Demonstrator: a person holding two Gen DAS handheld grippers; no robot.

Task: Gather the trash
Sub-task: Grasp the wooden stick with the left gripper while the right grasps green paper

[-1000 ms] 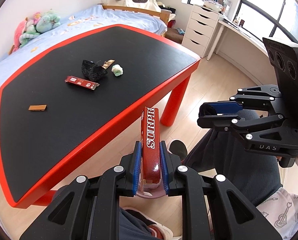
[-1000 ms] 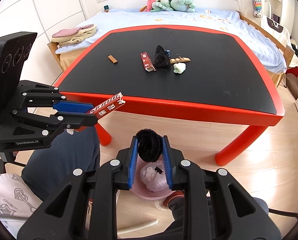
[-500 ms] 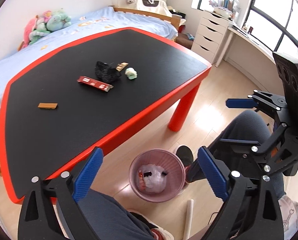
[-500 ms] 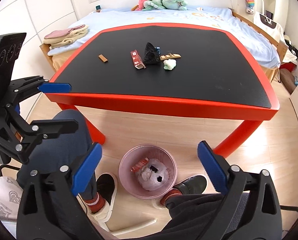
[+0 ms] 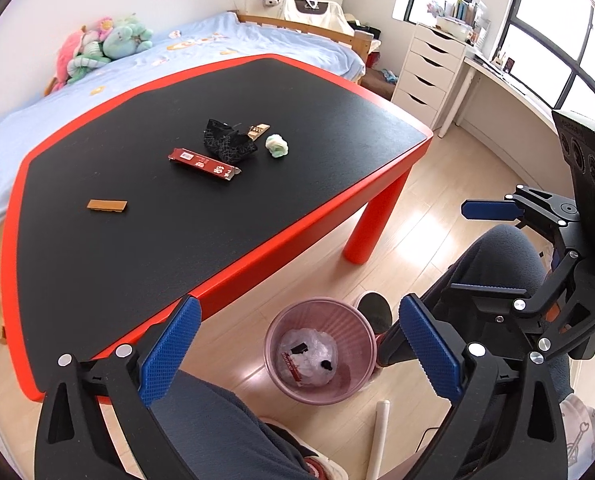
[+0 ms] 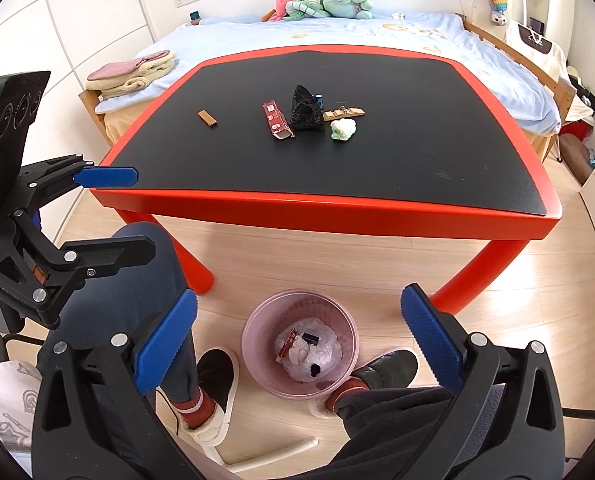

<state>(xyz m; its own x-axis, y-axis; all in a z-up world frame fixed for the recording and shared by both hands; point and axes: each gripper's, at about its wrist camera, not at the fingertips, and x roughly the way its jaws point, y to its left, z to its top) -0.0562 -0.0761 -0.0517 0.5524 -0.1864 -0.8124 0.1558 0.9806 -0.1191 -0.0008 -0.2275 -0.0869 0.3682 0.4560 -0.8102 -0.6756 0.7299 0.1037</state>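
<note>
A pink waste bin [image 5: 320,352] stands on the floor by the table and holds a white bag, a red wrapper and dark scraps; it also shows in the right wrist view [image 6: 299,342]. My left gripper [image 5: 297,340] is open and empty above it. My right gripper [image 6: 297,330] is open and empty above it too. On the black table [image 5: 97,280] lie a red wrapper [image 5: 204,165], a black crumpled bag [image 5: 228,145], a small tan carton [image 5: 258,131], a pale green wad [image 5: 277,145] and a brown strip [image 5: 107,205].
The table has a red rim and red legs [image 6: 469,276]. The person's legs and shoes [image 6: 213,384] flank the bin. A white stick [image 5: 378,436] lies on the wooden floor. A bed [image 6: 337,32] stands behind the table, white drawers [image 5: 429,76] to the right.
Both grippers opened. The left let go of the red wrapper and the right let go of a black clump; both now lie in the bin.
</note>
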